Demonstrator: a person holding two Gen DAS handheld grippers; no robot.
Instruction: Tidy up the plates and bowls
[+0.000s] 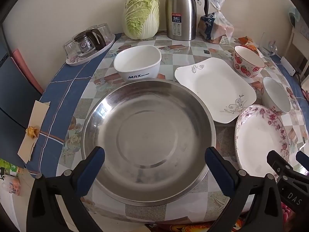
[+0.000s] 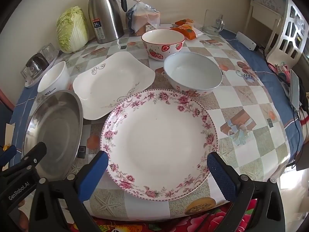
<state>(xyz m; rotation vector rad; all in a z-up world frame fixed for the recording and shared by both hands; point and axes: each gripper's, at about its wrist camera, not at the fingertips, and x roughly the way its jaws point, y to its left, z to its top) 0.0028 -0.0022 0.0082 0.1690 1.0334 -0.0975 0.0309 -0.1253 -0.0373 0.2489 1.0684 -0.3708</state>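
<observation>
Plates and bowls sit spread over a round table (image 2: 241,96) covered in a checkered cloth, none stacked. My left gripper (image 1: 154,160) hangs tilted down over the near edge of a wide steel basin (image 1: 148,135), its blue-padded fingers (image 1: 90,172) spread wide on either side of the basin's near rim, holding nothing. My right gripper (image 2: 157,171) hangs the same way over a round plate with a pink flower border (image 2: 158,143), jaws fully apart and empty, the near rim of the plate lying between them.

The basin is at the near left, the flowered plate at the near right, close beside each other with a strip of cloth between. Behind them, between the two, lies a square white plate with grey scroll designs (image 2: 114,89); the flowered plate's far rim appears to overlap its near corner. Behind the basin stands a white square bowl marked MAX (image 1: 138,63). To the right of the square plate is a pale white bowl (image 2: 193,75), and behind that a strawberry-patterned bowl (image 2: 163,42).

Along the wall at the back stand a napa cabbage (image 1: 142,15), a steel thermos jug (image 1: 181,13) and a bagged loaf of bread (image 1: 216,27). At far left, a tray of upturned glasses (image 1: 87,42) sits on the table edge.
</observation>
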